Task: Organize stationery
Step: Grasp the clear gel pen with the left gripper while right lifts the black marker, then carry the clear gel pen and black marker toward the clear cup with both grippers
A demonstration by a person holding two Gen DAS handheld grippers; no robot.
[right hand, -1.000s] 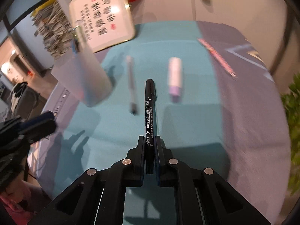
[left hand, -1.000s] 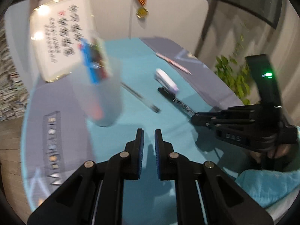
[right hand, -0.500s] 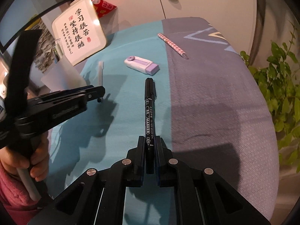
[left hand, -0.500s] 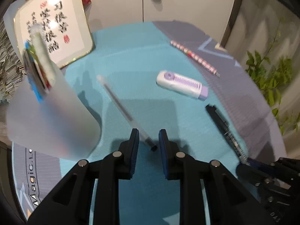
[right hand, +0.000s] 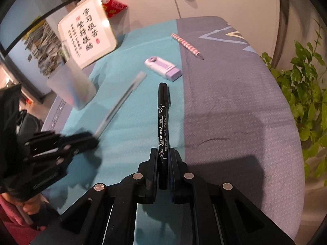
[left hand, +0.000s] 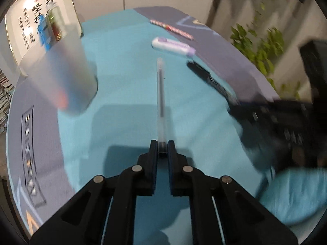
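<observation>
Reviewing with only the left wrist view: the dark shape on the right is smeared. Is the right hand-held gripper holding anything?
Observer: Yes. In the right wrist view, the right hand-held gripper is shut on a black pen, gripped near one end.
Operator: What kind of pen? Mine is just a blur.
Observer: White print on its barrel reads MARKER, and the end with the clip points away from the gripper.
Operator: Anything behind the framed sign?
Observer: A red packet shows behind its upper edge.
</observation>
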